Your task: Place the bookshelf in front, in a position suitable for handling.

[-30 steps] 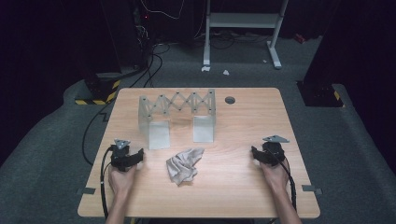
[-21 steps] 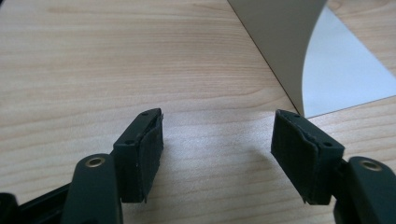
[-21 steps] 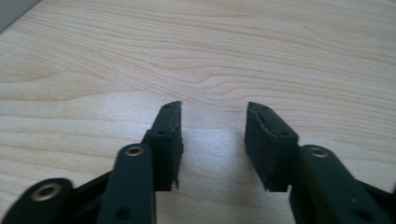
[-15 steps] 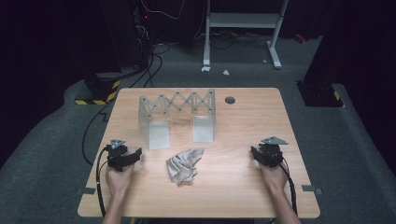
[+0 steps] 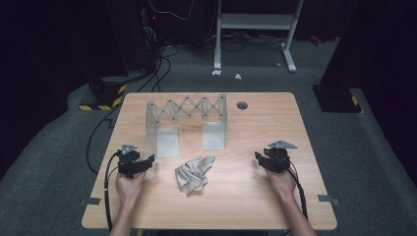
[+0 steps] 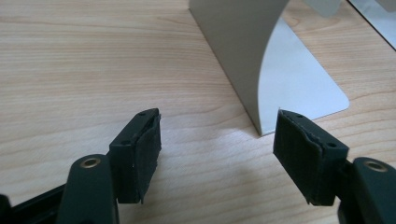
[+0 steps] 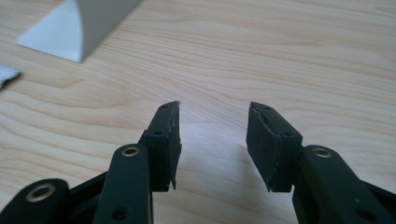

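Observation:
A crumpled grey cloth (image 5: 194,172) lies on the wooden table (image 5: 255,123) between my two grippers. Behind it stands a grey accordion rack (image 5: 187,107) on two metal bookend plates (image 5: 167,140). My left gripper (image 5: 147,160) rests left of the cloth, held in a hand. It is open (image 6: 217,140) with nothing between the pads, facing a bookend plate (image 6: 243,51). My right gripper (image 5: 258,157) sits right of the cloth and is open (image 7: 212,135) over bare wood. Its jaws have just been opening a little after narrowing, with nothing between them. A bookend (image 7: 79,23) and a cloth corner (image 7: 7,74) lie beyond them.
A round dark grommet (image 5: 242,105) sits near the table's far edge. Cables trail from both grippers off the front edge. On the floor behind are black cables (image 5: 162,59), a white desk frame (image 5: 255,22) and a yellow-black striped strip (image 5: 101,105).

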The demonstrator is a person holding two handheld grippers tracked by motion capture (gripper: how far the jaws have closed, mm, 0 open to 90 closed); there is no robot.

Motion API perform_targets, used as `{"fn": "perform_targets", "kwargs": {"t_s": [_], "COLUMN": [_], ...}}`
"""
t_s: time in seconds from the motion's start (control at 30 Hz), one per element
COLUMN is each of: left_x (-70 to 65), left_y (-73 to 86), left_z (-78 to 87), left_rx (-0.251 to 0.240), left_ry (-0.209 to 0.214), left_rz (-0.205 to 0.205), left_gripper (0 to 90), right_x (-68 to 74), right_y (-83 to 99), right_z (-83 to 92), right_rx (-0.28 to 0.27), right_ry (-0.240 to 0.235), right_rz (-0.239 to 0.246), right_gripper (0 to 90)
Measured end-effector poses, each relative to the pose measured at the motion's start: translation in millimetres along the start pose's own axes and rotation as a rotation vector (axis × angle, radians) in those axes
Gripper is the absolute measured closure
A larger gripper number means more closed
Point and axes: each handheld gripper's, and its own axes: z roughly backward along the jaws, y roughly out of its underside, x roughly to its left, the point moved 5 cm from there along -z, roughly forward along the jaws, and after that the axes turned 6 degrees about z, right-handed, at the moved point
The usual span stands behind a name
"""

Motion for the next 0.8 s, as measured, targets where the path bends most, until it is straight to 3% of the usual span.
{"fn": "perform_targets", "kwargs": {"t_s": [0.13,0.33,0.57,0.7,0.8], "left_x": [-3.0,-7.9,-14.4,-14.0,-15.4], "left_y": [-3.2,-12.7,-22.7,-24.5,-23.1], "left_z": [-2.8,-3.7,-8.2,-11.6,-16.4], "left_rx": [-0.018,-0.01,-0.023,-0.043,-0.035], "left_ry": [0.021,0.002,-0.002,0.006,0.011], "left_rz": [0.024,-0.03,-0.053,-0.032,-0.041], "left_gripper": [33.1,37.5,42.9,46.9,49.1], "right_x": [10.9,25.9,41.9,49.7,57.7], "right_y": [-6.3,-16.3,-29.0,-35.8,-42.6], "right_z": [-6.6,-14.1,-27.2,-34.3,-39.4], "right_rx": [0.002,0.005,0.011,0.024,0.024], "right_ry": [-0.029,-0.053,-0.08,-0.088,-0.092], "right_rz": [0.026,0.065,0.09,0.101,0.126], "right_gripper": [55.8,58.4,61.4,61.3,61.1]}}
